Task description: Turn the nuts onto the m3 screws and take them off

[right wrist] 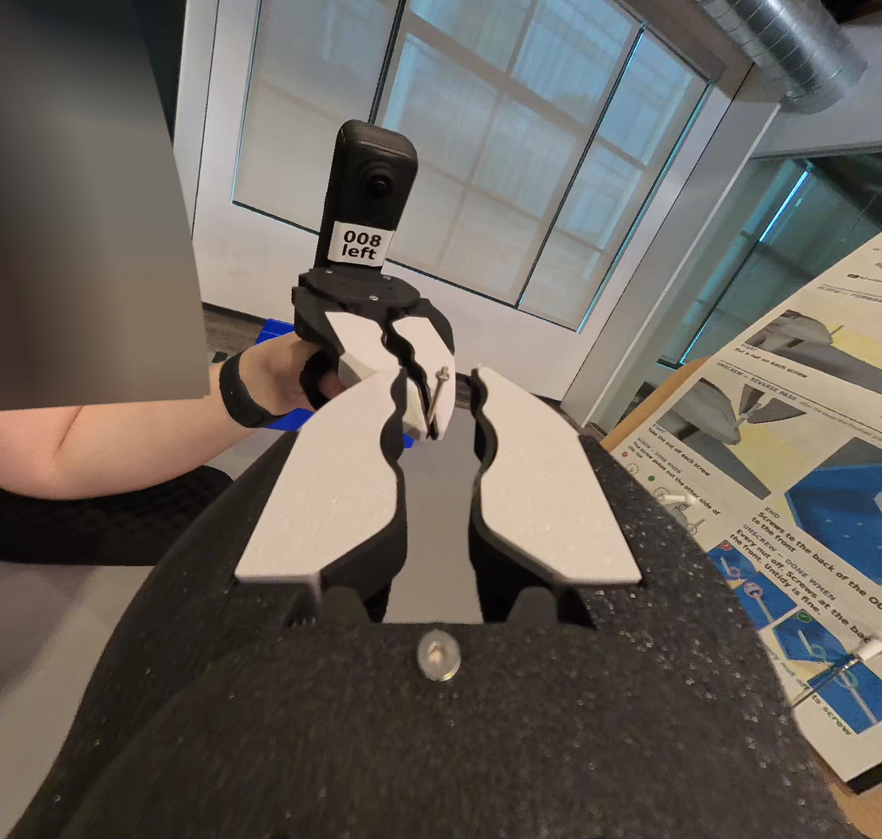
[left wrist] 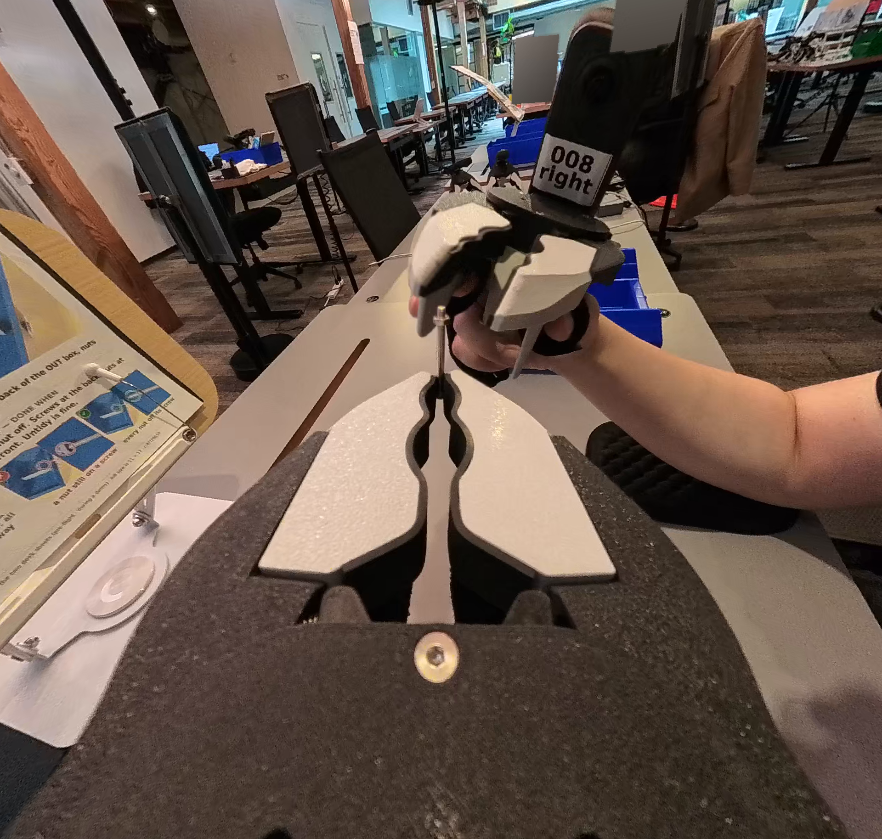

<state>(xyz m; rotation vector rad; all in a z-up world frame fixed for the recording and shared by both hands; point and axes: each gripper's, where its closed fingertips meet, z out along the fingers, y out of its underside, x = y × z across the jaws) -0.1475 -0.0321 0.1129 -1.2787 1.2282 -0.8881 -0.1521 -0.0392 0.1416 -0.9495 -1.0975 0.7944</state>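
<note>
My left gripper is shut on the lower end of a thin silver M3 screw, which stands up from its tips. A small wider piece sits near the screw's top; I cannot tell whether it is a nut or the head. My right gripper is open, its white fingers spread to either side of the screw's top. In the right wrist view the left gripper faces me with the screw pinched at its tips. The right gripper also shows in the left wrist view, held in a hand.
A white table lies below. Blue bins stand behind the right gripper. An instruction board stands at the left and shows at the right in the right wrist view. A black arm pad lies under the forearm. The grippers are tip to tip, or close to it.
</note>
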